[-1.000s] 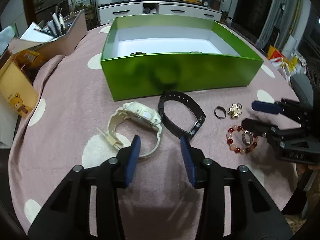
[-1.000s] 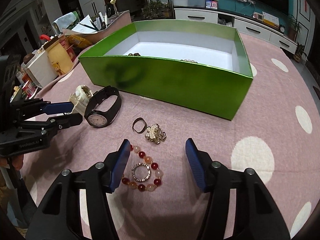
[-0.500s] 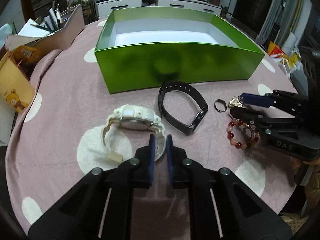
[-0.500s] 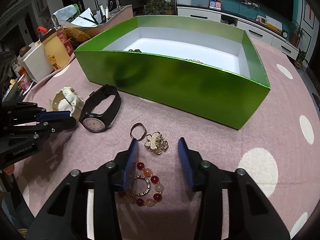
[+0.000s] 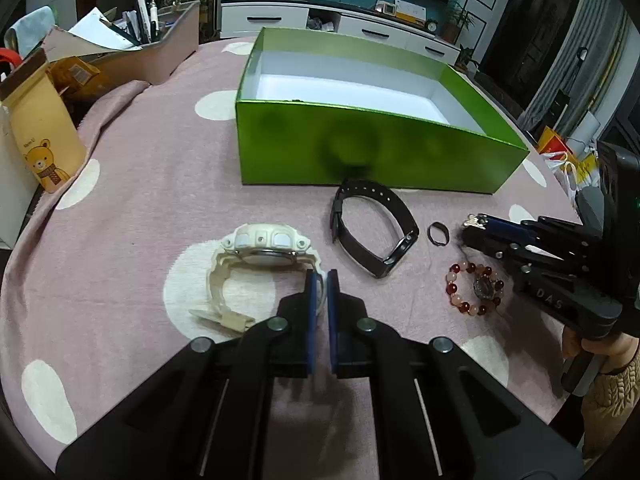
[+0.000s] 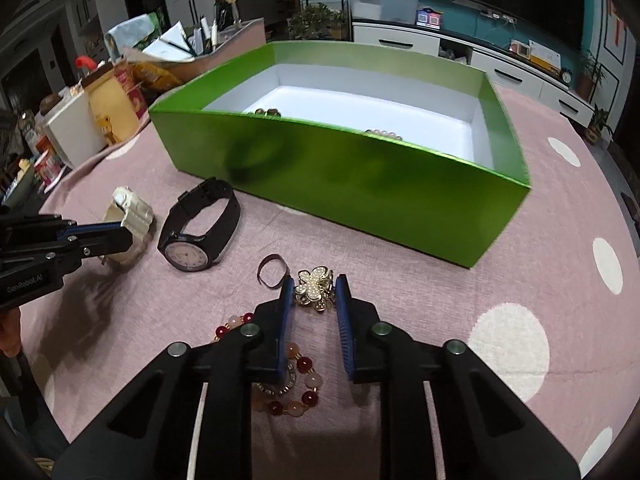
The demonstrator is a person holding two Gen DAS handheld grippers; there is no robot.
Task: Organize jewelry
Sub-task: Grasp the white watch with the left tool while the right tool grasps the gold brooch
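Observation:
My left gripper (image 5: 321,280) is shut on the strap of the white watch (image 5: 256,258), which lies on the pink cloth; it also shows in the right wrist view (image 6: 130,220). My right gripper (image 6: 313,294) is open, its fingers on either side of the gold butterfly brooch (image 6: 316,288). A black watch (image 5: 370,228), a dark ring (image 5: 438,233) and a red bead bracelet (image 5: 474,289) lie between the grippers. The green box (image 5: 376,152) stands behind, with a few jewelry pieces (image 6: 266,112) inside.
A yellow bear carton (image 5: 40,136) and a cardboard tray of pens and papers (image 5: 132,48) stand at the left edge of the round table. A white cabinet (image 5: 340,24) is beyond the table.
My left gripper closed on the white watch's strap. My right gripper narrowed and moved forward from the bead bracelet to straddle the brooch.

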